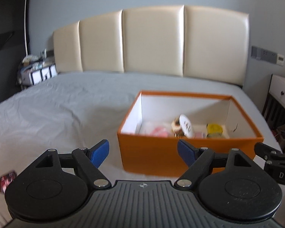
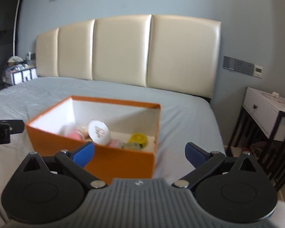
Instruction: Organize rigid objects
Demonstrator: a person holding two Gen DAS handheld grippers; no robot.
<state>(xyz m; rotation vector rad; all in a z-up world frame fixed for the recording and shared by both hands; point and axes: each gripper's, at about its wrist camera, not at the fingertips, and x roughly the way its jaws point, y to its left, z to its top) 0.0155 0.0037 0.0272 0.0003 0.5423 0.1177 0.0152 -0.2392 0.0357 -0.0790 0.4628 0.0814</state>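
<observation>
1. The open orange cardboard box [image 1: 190,152] sits on the grey-sheeted bed [image 1: 57,110], small items inside.
2. Left hand-held gripper [image 1: 143,152]: released, empty, box just beyond.
3. Right hand-held gripper [image 2: 139,153]: released, empty, box's near right corner between its fingers.

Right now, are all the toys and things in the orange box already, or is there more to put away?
Mostly done, it looks like. The orange box on the bed already holds a white round lid, a yellow item and some pink things. Both the left gripper and the right gripper are open and empty. One small red patterned thing lies outside the box, so that may be left.
</observation>
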